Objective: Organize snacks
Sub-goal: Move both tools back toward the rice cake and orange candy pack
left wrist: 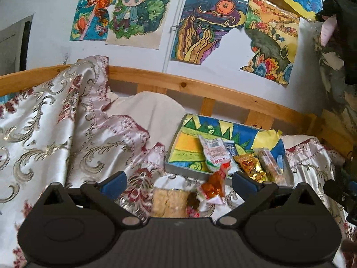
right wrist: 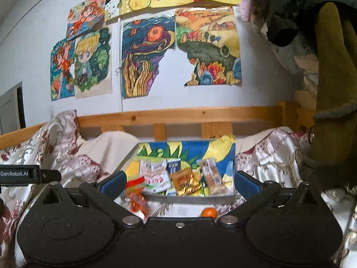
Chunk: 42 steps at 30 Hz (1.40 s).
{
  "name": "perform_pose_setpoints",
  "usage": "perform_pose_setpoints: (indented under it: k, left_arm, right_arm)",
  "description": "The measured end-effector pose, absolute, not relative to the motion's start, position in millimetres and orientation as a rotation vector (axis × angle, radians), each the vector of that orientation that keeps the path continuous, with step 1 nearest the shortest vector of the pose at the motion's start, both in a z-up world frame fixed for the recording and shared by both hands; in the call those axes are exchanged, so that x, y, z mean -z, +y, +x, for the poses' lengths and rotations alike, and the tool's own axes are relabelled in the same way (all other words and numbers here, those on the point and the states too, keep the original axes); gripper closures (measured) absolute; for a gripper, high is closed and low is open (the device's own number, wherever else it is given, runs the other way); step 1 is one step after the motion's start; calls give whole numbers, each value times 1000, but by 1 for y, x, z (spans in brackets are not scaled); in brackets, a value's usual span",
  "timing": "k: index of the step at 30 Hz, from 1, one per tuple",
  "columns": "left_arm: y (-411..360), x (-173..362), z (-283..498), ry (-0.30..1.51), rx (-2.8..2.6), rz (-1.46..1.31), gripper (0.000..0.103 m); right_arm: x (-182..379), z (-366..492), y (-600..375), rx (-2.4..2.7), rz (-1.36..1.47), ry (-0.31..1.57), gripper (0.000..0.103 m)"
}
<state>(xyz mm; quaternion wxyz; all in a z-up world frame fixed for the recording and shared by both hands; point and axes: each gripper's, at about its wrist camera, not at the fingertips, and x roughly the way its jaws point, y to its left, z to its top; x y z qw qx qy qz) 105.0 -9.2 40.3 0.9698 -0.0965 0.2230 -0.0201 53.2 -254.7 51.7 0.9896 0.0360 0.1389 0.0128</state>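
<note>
- Our left tongs and right tongs gape wide, gripping nothing.
- Crinkly foil snack packets lie in the shallow grey rectangular tray on the satin floral bedspread.
- A glossy orange-red wrapper sits just outside its rim.

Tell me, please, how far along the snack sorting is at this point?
Partly done. Several packets already lie in the tray, among them a white packet and a gold packet. Nothing is in hand: the left hand-held gripper and right hand-held gripper are both open. The red packet, cracker pack and orange ball remain outside on the bedspread.
</note>
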Motion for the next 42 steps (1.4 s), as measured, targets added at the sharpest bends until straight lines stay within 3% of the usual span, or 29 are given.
perform_pose_setpoints:
  k: [42]
  left_arm:
    - [20, 26, 102, 695, -126, -114, 1]
  right_arm:
    - [16, 65, -208, -115, 69, 589, 1]
